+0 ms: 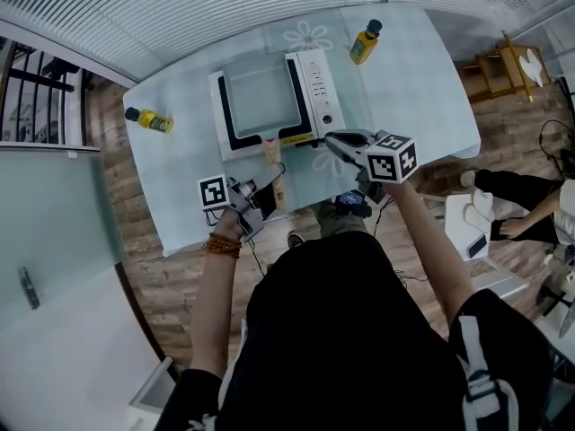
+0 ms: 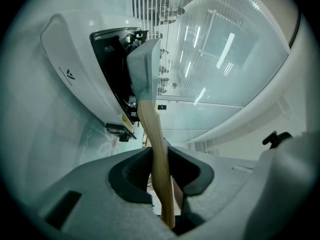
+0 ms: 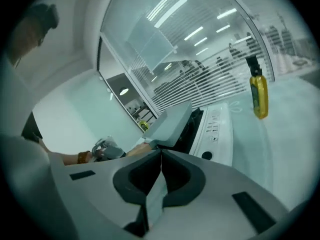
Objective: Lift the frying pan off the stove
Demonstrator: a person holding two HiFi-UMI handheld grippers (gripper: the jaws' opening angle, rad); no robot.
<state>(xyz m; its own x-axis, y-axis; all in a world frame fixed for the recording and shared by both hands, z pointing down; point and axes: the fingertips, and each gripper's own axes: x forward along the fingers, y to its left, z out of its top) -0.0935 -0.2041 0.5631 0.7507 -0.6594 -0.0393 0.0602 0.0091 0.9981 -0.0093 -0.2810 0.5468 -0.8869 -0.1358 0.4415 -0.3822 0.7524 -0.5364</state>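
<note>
Head view: 1 frying pan (image 1: 260, 97) sits on 1 stove (image 1: 316, 88). 2 yellow bottles on the table (image 1: 422, 97), far right (image 1: 364, 43) & left (image 1: 149, 120). Left gripper (image 1: 262, 201) is at the pan's wooden handle (image 1: 272, 153); right gripper (image 1: 340, 142) is near the stove's front edge.
Left gripper view: jaws part-closed, clamped on the handle.
Right gripper view: jaws fully together, nothing btwn; 1 of the yellow bottles stands beyond the stove.

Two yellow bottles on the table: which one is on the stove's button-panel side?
The far bottle, standing just beyond the button panel. The other bottle is on the stove's opposite, plain side.
</note>
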